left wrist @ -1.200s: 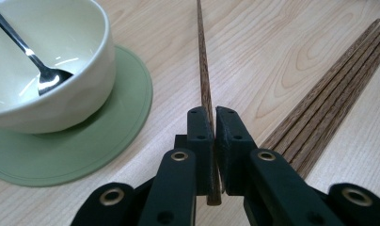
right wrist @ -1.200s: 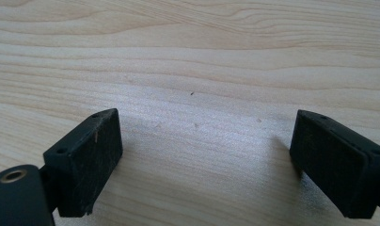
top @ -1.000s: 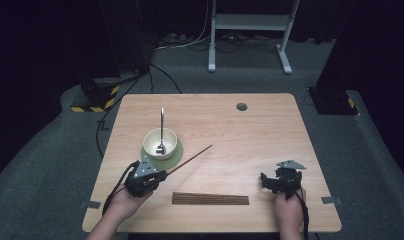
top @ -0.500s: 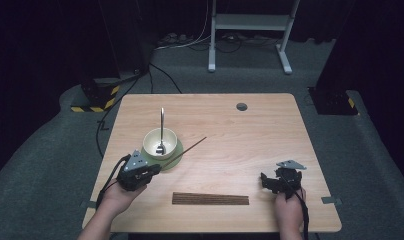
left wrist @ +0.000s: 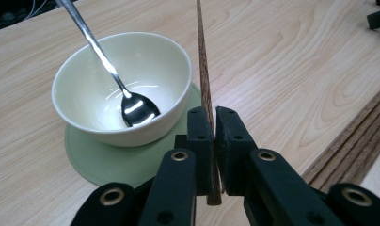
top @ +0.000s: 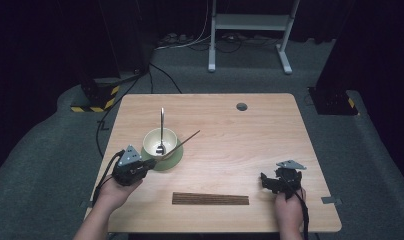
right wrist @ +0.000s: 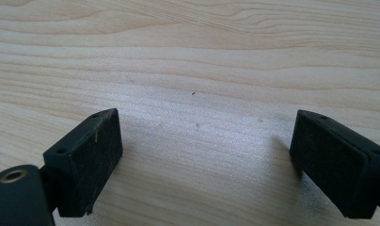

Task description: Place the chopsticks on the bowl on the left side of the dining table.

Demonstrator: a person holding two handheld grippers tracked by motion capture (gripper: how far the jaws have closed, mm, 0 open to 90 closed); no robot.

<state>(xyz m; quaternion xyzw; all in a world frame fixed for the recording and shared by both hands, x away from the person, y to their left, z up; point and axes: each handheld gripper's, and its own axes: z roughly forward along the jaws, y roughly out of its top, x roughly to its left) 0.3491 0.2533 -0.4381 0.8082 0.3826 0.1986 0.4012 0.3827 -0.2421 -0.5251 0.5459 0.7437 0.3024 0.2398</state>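
My left gripper (top: 149, 164) has moved left and slightly away from me, from a spot nearer the row of chopsticks (top: 210, 199) to just beside the green mat (top: 171, 161). The chopstick (top: 182, 143) clamped in it went along: a second ago its free end lay out over bare table to the right of the bowl (top: 160, 142); now the stick runs close past the bowl's right rim, its tip nearer the bowl and farther up the table.
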